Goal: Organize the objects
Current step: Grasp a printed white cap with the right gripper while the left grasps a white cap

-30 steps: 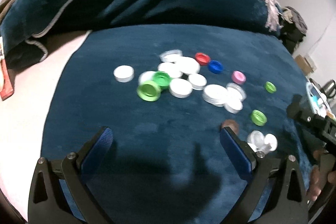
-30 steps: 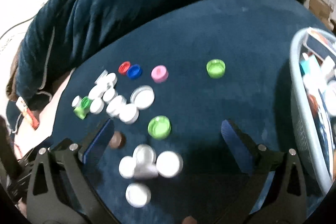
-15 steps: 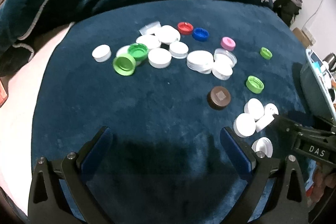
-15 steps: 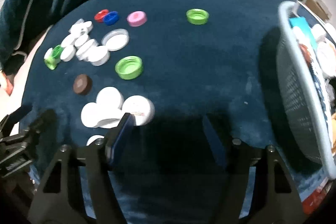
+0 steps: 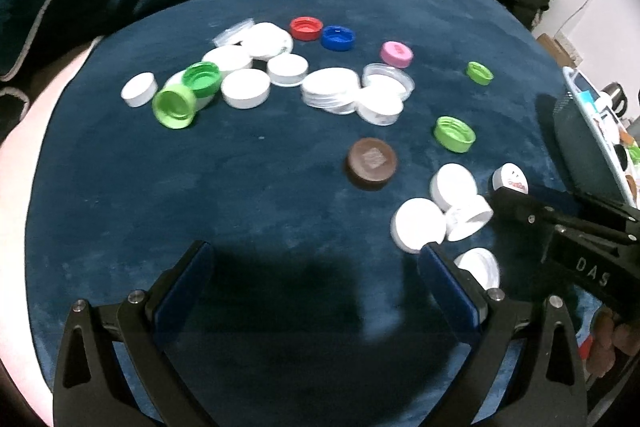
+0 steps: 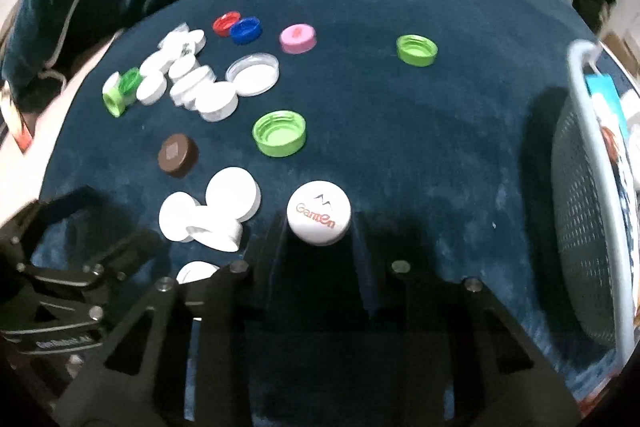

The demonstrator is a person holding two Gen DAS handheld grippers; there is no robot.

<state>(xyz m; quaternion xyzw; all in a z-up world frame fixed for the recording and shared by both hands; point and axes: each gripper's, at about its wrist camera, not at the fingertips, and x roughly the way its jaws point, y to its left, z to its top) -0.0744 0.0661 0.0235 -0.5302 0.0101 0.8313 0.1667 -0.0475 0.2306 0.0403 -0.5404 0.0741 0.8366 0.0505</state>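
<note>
Right tool (image 6: 319,227) has narrowed onto white printed cap (image 6: 319,213); left tool (image 5: 316,259) wide, empty

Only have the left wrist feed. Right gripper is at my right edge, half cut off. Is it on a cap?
Observer: Yes. In the right wrist view the right gripper has its fingers against both sides of a white cap.
Operator: Which way up is the cap?
Observer: Closed top up, with an orange logo printed on it. It reads something like "Ganten".
Operator: Where's the basket from there?
Observer: The mesh basket stands to that gripper's right, with open blue cloth between them.
</note>
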